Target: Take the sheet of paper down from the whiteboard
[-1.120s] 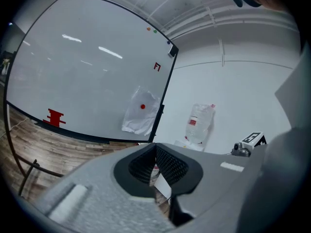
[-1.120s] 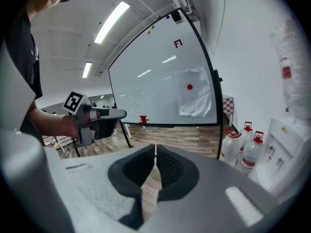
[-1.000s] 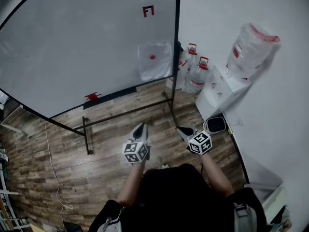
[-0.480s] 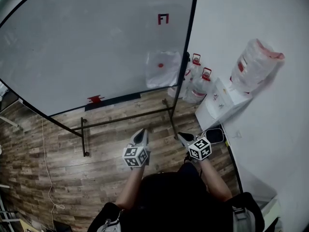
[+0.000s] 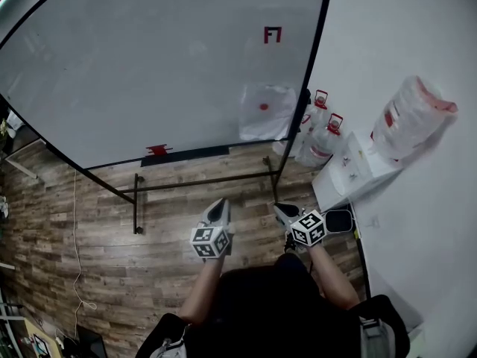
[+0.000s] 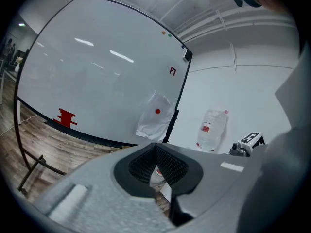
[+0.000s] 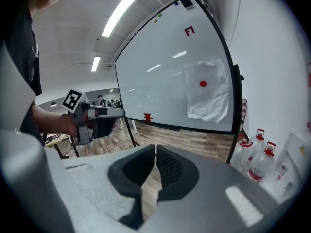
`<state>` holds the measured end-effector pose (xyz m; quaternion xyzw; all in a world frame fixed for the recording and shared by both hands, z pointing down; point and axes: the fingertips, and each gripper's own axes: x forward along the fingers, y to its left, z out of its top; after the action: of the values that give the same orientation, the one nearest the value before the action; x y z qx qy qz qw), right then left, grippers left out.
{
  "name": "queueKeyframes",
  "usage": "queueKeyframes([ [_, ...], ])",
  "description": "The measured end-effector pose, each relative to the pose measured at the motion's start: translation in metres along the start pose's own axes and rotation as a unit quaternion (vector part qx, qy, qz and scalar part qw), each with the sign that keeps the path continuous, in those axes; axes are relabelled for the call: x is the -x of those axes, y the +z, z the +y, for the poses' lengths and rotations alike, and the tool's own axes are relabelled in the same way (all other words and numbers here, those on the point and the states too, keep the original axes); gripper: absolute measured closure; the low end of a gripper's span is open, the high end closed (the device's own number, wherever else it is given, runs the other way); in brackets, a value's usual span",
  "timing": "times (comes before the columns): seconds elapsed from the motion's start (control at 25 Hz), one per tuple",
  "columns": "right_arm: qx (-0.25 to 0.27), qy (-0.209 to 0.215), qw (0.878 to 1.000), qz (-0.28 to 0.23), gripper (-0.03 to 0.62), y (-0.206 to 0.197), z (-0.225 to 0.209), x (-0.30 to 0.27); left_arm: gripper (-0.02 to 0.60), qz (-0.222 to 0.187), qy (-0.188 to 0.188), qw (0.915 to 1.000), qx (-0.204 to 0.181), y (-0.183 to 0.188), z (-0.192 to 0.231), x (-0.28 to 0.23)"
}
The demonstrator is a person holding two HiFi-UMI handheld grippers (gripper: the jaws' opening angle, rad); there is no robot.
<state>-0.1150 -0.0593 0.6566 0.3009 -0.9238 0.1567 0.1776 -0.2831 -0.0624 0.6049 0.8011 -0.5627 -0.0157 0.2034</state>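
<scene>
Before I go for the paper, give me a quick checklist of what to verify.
1. Sheet of paper up on the whiteboard: ok.
2. Left gripper and right gripper empty: ok.
3. Jaws open for a grab: not ok, both shut.
4. Grippers at the sheet: not ok, both well short of the board.
5. Red dot on the sheet is a magnet: cannot tell.

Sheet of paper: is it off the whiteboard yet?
No, the sheet of paper hangs on the whiteboard near its right edge, with a red dot on it.
</scene>
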Motion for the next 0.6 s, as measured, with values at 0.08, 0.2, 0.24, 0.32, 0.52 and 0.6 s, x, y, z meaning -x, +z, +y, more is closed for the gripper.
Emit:
queueKeyframes([
  [0.08, 0.002, 0.008, 1.000, 0.002, 0.580, 0.000, -0.006, -0.005, 0.571, 0.001, 0.008, 1.0000, 0.001, -0.001, 0.002, -0.005],
  [0.2, 0.004, 0.020, 1.000, 0.006, 0.580, 0.002, -0.018, -0.010, 0.571, 0.000, 0.017, 0.9999, 0.000, 0.002, 0.003, -0.017],
  [0.24, 0.005, 0.023, 1.000, 0.006, 0.580, 0.004, -0.024, -0.012, 0.571, -0.001, 0.020, 0.9998, -0.001, 0.003, 0.002, -0.022],
  [0.32, 0.008, 0.029, 1.000, 0.006, 0.580, 0.010, -0.037, -0.014, 0.571, -0.003, 0.027, 0.9996, -0.002, 0.007, 0.000, -0.032],
  [0.52, 0.018, 0.038, 0.999, -0.001, 0.580, 0.029, -0.080, -0.015, 0.571, -0.008, 0.041, 0.9991, -0.003, 0.015, -0.012, -0.064],
  [0.6, 0.021, 0.043, 0.999, 0.002, 0.580, 0.034, -0.098, -0.015, 0.571, -0.006, 0.048, 0.9988, -0.002, 0.016, -0.017, -0.077],
])
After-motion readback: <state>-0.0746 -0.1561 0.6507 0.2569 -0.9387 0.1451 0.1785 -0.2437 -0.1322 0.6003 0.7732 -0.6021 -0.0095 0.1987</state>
